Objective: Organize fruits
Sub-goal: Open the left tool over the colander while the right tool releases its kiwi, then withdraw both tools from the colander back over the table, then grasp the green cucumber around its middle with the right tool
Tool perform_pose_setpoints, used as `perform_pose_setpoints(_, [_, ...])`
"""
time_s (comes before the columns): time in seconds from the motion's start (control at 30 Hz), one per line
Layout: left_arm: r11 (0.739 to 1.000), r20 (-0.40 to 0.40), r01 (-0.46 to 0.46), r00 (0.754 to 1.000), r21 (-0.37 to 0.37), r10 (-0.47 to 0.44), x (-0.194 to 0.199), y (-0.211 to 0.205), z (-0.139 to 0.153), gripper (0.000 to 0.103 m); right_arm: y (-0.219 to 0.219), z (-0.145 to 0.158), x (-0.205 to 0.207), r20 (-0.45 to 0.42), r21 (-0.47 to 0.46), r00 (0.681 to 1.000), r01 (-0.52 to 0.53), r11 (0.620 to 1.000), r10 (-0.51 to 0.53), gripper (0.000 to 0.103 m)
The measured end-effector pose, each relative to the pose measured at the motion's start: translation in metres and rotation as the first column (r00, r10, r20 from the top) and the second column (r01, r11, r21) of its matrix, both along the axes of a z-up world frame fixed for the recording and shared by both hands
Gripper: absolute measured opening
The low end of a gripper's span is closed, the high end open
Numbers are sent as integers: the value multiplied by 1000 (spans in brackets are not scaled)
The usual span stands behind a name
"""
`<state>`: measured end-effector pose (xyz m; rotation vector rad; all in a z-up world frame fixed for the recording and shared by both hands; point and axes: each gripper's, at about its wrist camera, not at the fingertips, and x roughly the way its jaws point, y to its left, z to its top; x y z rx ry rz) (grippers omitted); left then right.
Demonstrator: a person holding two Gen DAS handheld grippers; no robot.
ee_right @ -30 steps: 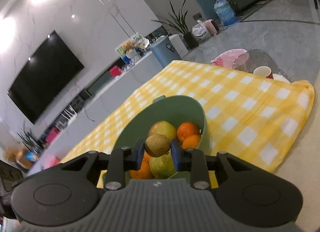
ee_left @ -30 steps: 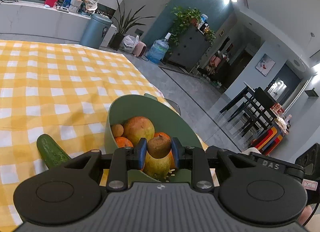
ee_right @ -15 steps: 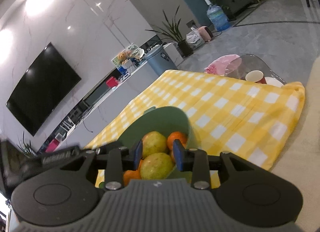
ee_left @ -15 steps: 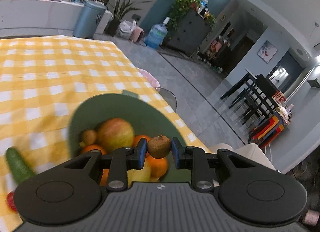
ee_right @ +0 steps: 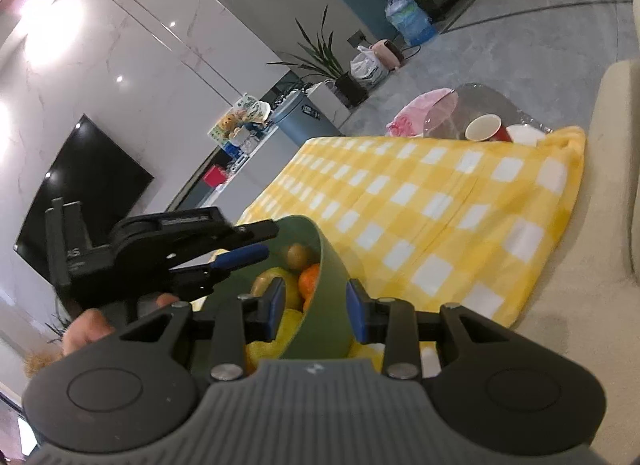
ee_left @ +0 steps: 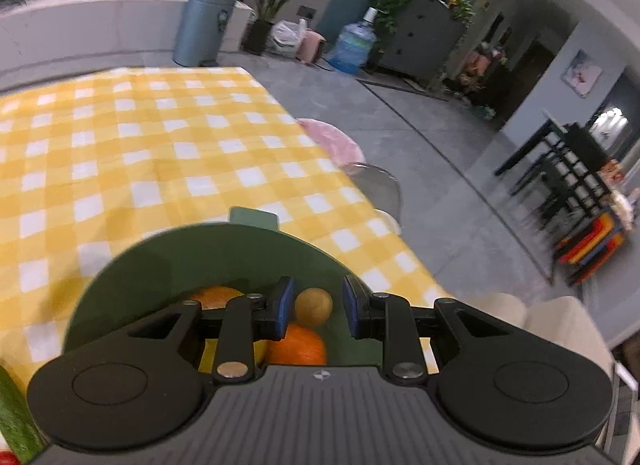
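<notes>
A green bowl point(ee_left: 208, 265) stands on the yellow checked cloth and holds oranges point(ee_left: 296, 345), a yellow-green fruit and a brown kiwi point(ee_left: 314, 306). My left gripper point(ee_left: 316, 309) is open just over the bowl, and the kiwi lies free between its blue pads. In the right wrist view the bowl point(ee_right: 332, 289) shows with the kiwi point(ee_right: 298, 256) on top of the fruit. My right gripper point(ee_right: 316, 307) is open, its fingers either side of the bowl's near rim. The left gripper point(ee_right: 240, 245) reaches in from the left.
A cucumber point(ee_left: 14, 417) lies at the bowl's left, with something red at the corner. The cloth's edge point(ee_left: 360, 201) drops to the floor on the right. A red paper cup point(ee_right: 486, 129) and a pink bag point(ee_right: 424, 109) sit beyond the cloth. A cream sofa point(ee_right: 612, 169) is on the right.
My left gripper has opened and dropped the kiwi into the bowl. My right gripper let go of its fruit earlier and has drawn back, open, to the bowl's rim.
</notes>
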<state>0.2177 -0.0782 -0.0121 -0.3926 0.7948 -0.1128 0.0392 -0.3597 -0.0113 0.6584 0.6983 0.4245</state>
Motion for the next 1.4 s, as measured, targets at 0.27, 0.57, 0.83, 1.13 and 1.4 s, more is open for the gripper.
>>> perform_pose_setpoints(0.27, [993,51,4,999,119,-10,-34,1,20,60,9,5,-1,17,-20,999,-33,999,33,32])
perform_pose_setpoints(0.57, [984,-29,-41,998,174,47,-86,24,44,67,51,24,-11,45,-103,989,-135,985,140,42])
perform_pose_setpoints(0.83, [969,-94,-152,981,193,172,-138,81,42,67,111,46,-32,59,-232,962,-246,941,266,68])
perform_pose_setpoints(1.13, [942,-163,-292,934,168,319,-184,146,24,67,185,56,-62,87,-443,932,-281,851,353,97])
perform_pose_setpoints(1.4, [918,-254,-385,882,95,396,-207,195,-2,67,214,32,-70,27,-438,914,-354,826,406,64])
